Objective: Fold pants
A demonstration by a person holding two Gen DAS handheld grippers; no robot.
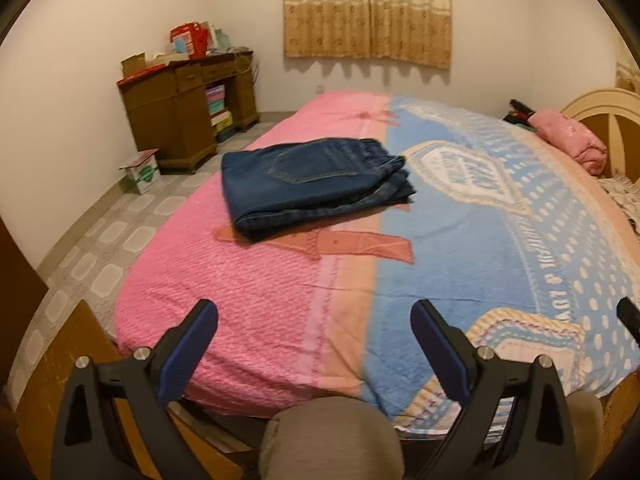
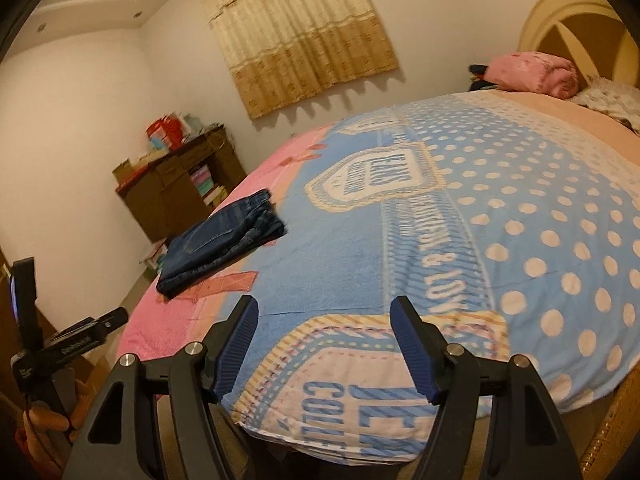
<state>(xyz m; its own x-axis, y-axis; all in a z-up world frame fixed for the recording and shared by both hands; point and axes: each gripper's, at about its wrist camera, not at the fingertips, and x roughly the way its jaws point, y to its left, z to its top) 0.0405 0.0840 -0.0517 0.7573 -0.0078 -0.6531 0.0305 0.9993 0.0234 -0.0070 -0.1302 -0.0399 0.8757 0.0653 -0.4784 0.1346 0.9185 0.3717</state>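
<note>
The bed (image 1: 256, 312) carries the pants (image 1: 316, 184), already folded into a compact stack on its pink side, toward the far-left edge near the cabinet (image 1: 188, 108). The stack's long axis seems to run across the bed, waistband toward the blue half. It lies well ahead of both grippers; the left gripper (image 1: 314, 328) looks nearer, the right gripper (image 2: 324, 320) further right. Both have fingers apart and empty.

A home bedroom: a blanket-covered bed (image 1: 460, 240), curtained window (image 1: 368, 8), and probably a cluttered wooden dresser (image 1: 180, 116).
</note>
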